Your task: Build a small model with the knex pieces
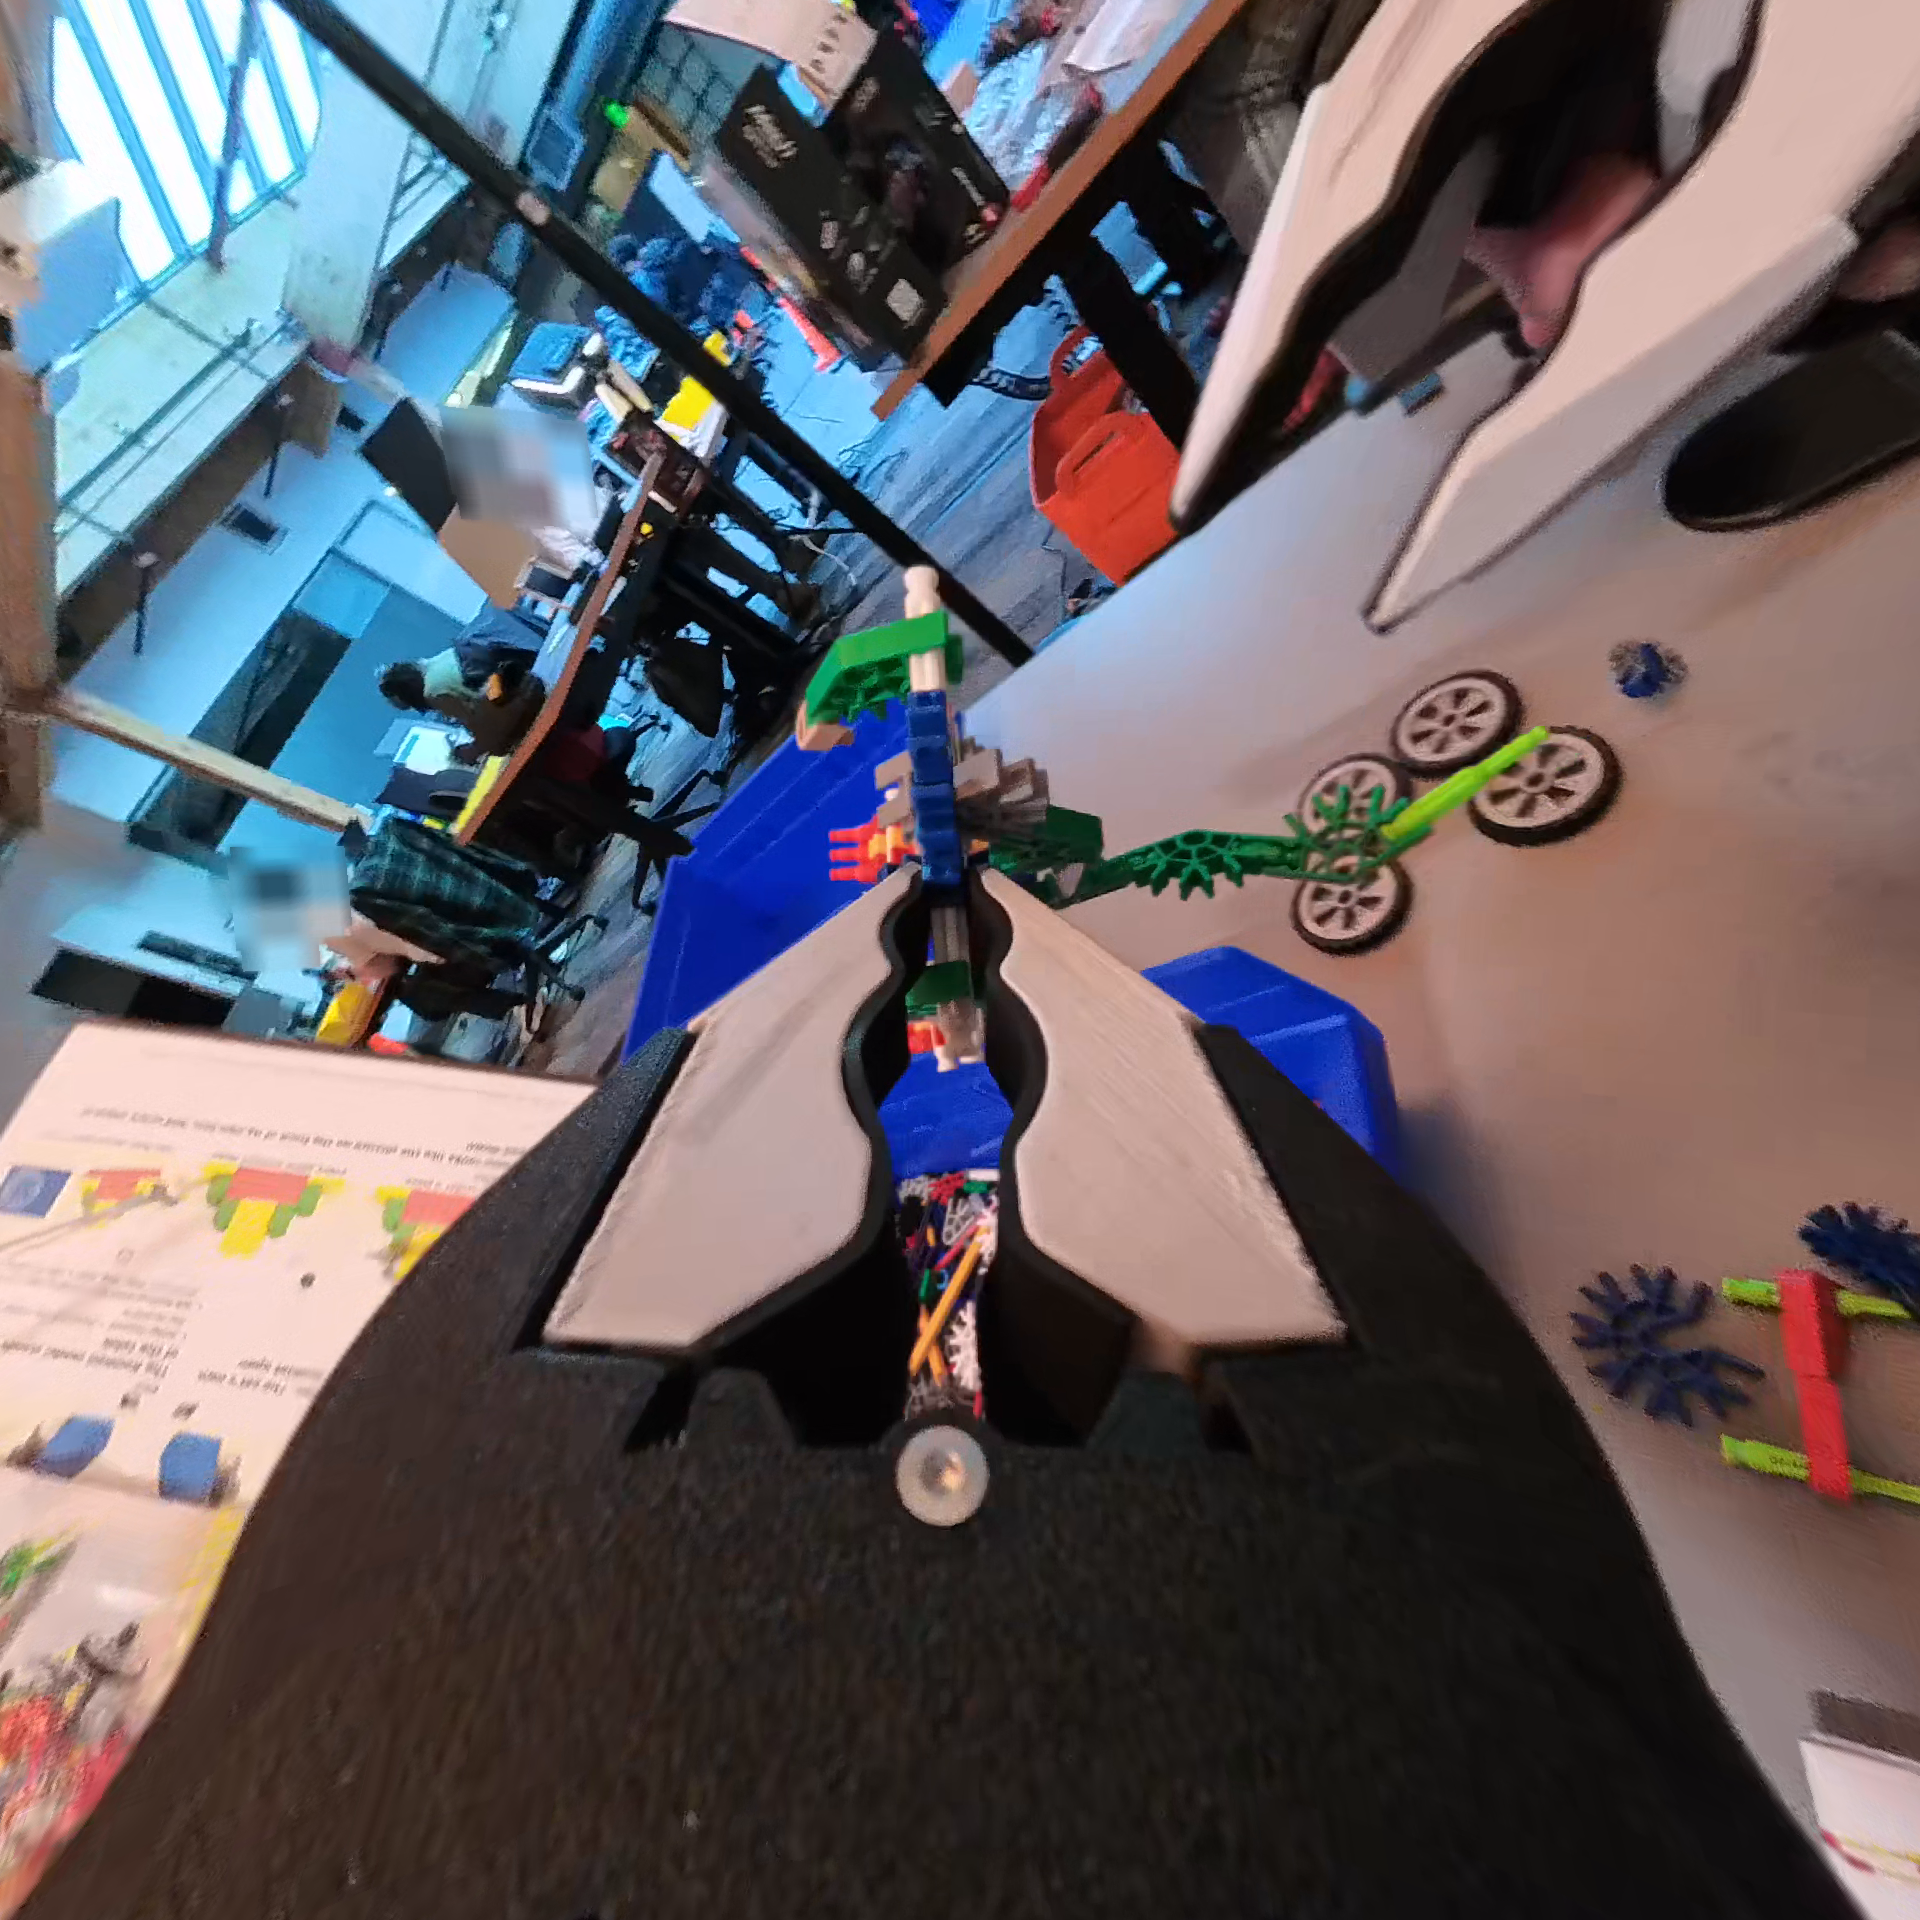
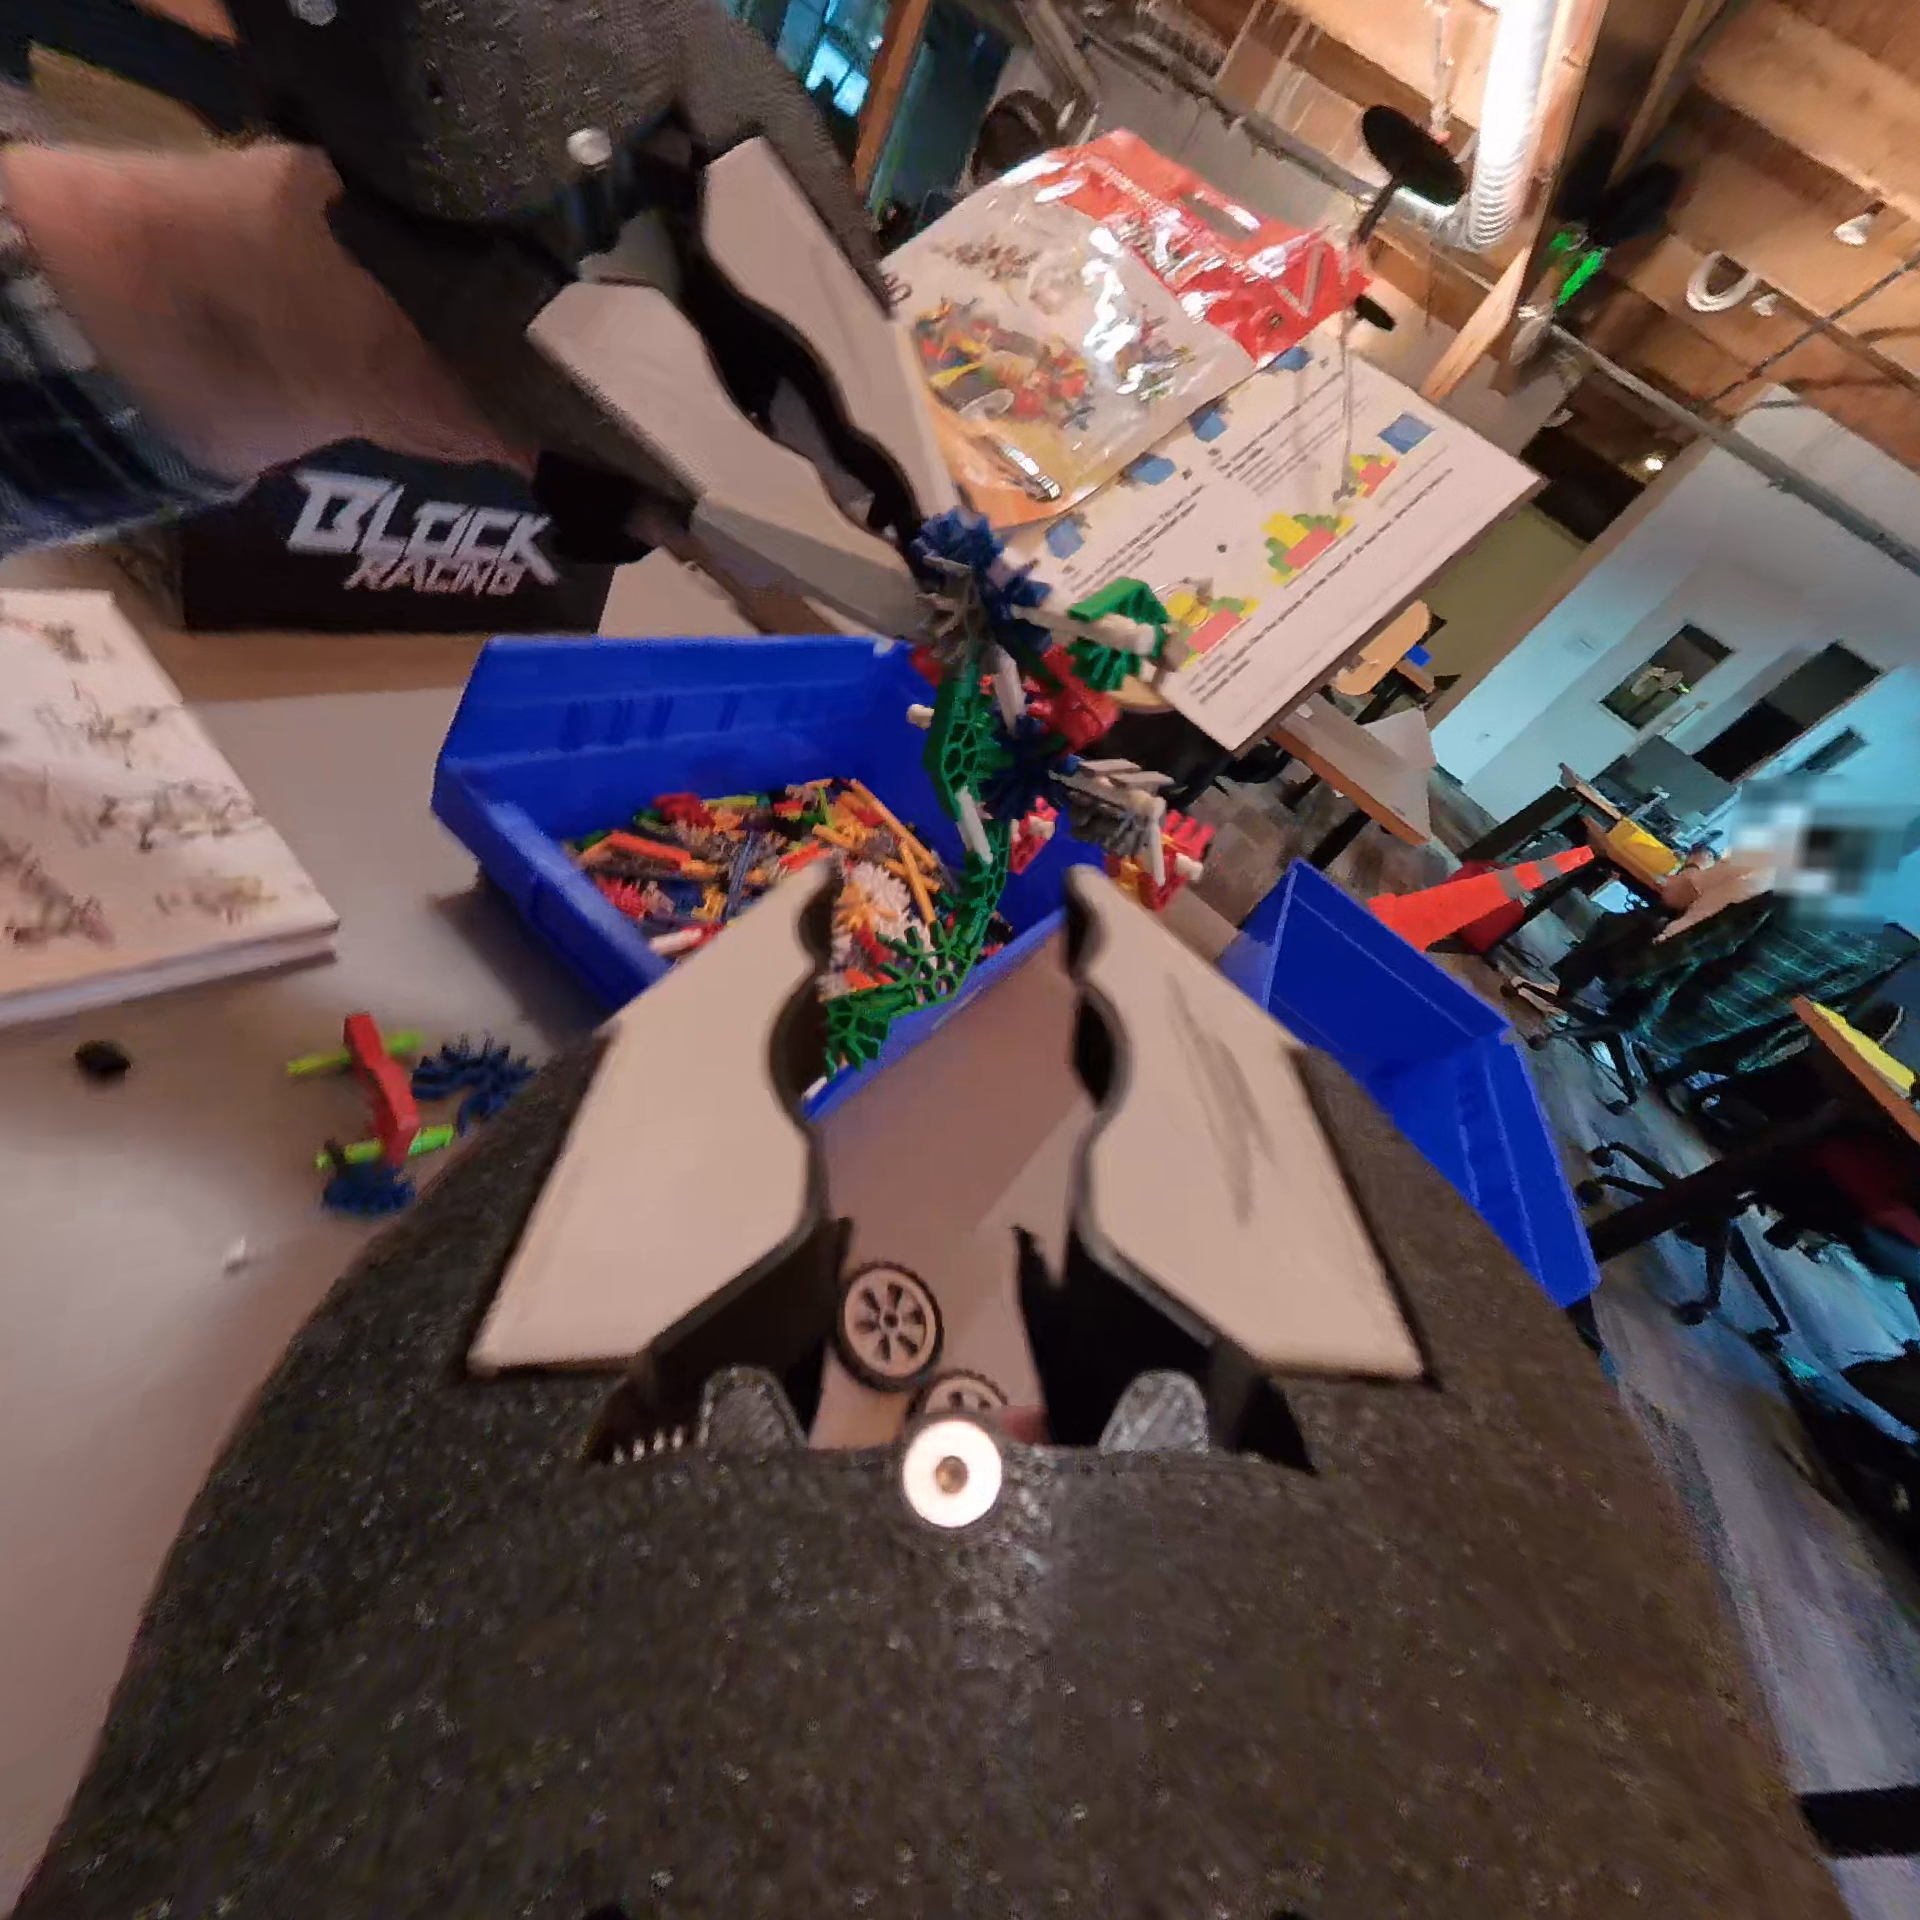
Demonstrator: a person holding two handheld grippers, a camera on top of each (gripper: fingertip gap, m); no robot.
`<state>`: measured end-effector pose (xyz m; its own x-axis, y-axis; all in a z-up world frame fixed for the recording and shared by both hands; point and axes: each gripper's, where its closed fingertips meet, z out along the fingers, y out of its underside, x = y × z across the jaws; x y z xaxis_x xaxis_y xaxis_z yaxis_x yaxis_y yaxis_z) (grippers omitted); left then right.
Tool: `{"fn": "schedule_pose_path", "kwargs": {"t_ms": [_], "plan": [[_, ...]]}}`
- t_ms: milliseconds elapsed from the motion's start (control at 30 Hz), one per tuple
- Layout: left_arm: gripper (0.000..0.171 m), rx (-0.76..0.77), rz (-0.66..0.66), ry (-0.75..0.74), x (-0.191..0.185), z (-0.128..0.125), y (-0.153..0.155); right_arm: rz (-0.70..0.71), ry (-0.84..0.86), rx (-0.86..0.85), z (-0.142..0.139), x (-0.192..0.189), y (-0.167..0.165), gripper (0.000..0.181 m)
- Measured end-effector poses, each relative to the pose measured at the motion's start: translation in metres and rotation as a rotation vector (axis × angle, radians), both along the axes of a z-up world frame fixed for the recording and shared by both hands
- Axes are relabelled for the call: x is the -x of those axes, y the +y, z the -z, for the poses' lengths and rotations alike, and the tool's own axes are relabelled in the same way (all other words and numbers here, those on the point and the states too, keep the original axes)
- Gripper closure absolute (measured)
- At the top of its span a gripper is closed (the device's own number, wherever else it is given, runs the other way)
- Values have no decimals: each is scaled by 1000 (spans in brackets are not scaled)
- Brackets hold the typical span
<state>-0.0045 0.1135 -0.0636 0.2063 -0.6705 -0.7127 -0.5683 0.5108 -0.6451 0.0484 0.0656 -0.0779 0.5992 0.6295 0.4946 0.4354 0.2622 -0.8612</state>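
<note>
Blue bin (image 2: 665,717) of pieces, wheels (image 1: 1455,717), booklet (image 2: 125,790) nearby

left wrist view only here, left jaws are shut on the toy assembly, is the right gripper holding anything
Observer: No. The right gripper has its jaws open, with nothing clamped between them.
Operator: ok, anything on the floor past the bins
Observer: Yes, an orange cone shows beyond the second blue bin.
</note>
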Motion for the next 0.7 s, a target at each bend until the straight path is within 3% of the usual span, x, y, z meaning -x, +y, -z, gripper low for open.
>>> {"fn": "schedule_pose_path", "kwargs": {"t_ms": [33, 67, 367, 533, 600, 667, 700], "plan": [[168, 3, -19, -17, 5, -5, 3, 19, 36, 3, -6, 1, 6, 110], [168, 18, -30, -32, 9, -8, 5, 41, 67, 15, -11, 2, 14, 100], [168, 40, 76, -167, 27, -41, -13, -42, 78, 204, -4, 37, 43, 122], [168, 27, 169, -256, 32, -56, -27, -307, 316, 580, 3, 57, 39, 128], [168, 7, 184, -287, 34, -61, -28, -462, 438, 705, -3, 66, 30, 145], [168, -8, 177, -302, 36, -64, -27, -532, 514, 701, -10, 69, 27, 167], [168, -8, 179, -312, 38, -66, -26, -556, 534, 679, -13, 70, 26, 167]]}}
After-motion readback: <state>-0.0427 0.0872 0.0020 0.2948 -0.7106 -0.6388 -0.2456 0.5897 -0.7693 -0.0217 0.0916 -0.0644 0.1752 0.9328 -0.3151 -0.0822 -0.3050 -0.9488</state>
